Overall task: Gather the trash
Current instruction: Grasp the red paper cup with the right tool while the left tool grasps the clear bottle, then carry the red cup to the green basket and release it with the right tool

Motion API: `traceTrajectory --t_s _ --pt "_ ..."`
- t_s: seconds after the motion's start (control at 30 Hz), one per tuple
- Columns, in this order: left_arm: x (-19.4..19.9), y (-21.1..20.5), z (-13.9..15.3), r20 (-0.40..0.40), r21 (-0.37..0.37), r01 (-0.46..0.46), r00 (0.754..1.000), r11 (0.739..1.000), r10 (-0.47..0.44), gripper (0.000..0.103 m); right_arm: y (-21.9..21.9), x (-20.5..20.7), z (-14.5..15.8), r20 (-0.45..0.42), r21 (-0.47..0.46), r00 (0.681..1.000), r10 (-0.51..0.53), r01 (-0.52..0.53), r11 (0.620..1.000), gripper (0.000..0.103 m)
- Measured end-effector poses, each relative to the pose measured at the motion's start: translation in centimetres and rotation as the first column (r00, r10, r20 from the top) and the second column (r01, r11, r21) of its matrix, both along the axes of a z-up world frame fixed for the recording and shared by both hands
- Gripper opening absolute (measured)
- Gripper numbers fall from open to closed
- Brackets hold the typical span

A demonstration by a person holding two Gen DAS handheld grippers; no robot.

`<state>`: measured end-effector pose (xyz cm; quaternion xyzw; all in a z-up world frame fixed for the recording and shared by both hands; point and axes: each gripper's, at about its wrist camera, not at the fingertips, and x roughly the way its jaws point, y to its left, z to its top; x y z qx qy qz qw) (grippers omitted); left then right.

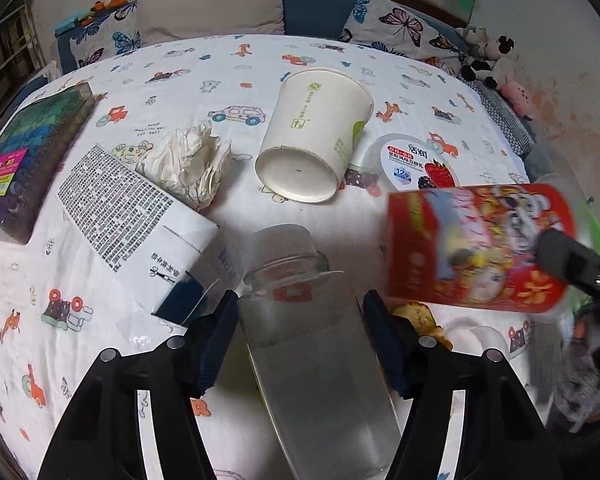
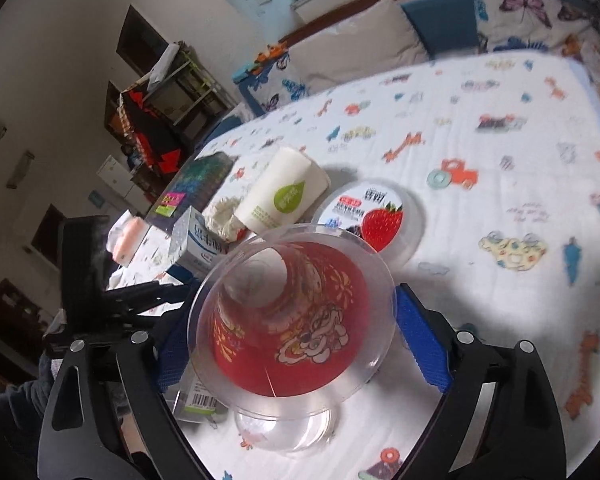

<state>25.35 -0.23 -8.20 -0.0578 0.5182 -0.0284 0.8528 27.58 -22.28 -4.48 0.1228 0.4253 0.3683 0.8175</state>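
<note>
My left gripper (image 1: 298, 312) is shut on a clear plastic bottle (image 1: 320, 360), held between its blue pads above the table. My right gripper (image 2: 288, 344) is shut on a red printed plastic cup (image 2: 290, 320), whose open mouth faces the camera; the cup shows blurred at the right in the left wrist view (image 1: 480, 248). On the cartoon-print tablecloth (image 1: 228, 68) lie a tipped white paper cup (image 1: 316, 136), a crumpled tissue (image 1: 188, 160), a milk carton (image 1: 140, 224) and a strawberry yogurt tub (image 1: 416, 164). These also show in the right wrist view: paper cup (image 2: 284, 196), yogurt tub (image 2: 372, 216), carton (image 2: 200, 244).
A dark book (image 1: 28, 152) lies at the table's left. Food scraps (image 1: 420, 316) lie under the red cup. A sofa with butterfly cushions (image 1: 392, 24) and plush toys (image 1: 492, 60) stands behind the table. A green bin rim (image 1: 598, 236) shows at the right edge.
</note>
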Motion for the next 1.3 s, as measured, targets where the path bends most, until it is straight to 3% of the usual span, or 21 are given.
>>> traceTrajectory --t_s 0.33,0.57,0.8,0.93,1.1,1.3 --pt "-1.9 -0.2 1.9 0.043 -0.059 0.022 0.999 0.998 -0.02 0.058 -2.4 -2.3 2.7 0.077 -0.085 0.992 -0.103 0.109 0.99 0.089" --pt "-4.7 -1.7 5.3 0.126 -0.098 0.1 0.988 0.99 -0.088 0.057 -5.7 -4.7 4.0 0.119 -0.104 0.976 -0.184 0.197 0.975 0.089" --pt "-6.7 -4.2 9.1 0.204 -0.117 0.192 0.965 0.974 -0.166 0.056 -10.8 -6.7 5.7 0.157 -0.092 0.939 -0.306 0.323 0.942 0.089" --pt "-6.9 -6.4 11.2 0.245 -0.124 0.259 0.943 0.958 -0.223 0.056 -15.1 -7.5 6.4 0.177 -0.097 0.892 -0.415 0.436 0.895 0.089" --pt "-6.1 -9.3 12.5 0.267 -0.139 0.321 0.923 0.937 -0.276 0.056 -20.5 -8.5 6.1 0.21 -0.154 0.804 -0.556 0.589 0.793 0.089" --pt "-5.2 -13.5 13.7 0.292 -0.134 0.391 0.894 0.911 -0.34 0.056 -25.2 -9.2 4.1 0.212 -0.239 0.716 -0.665 0.698 0.675 0.09"
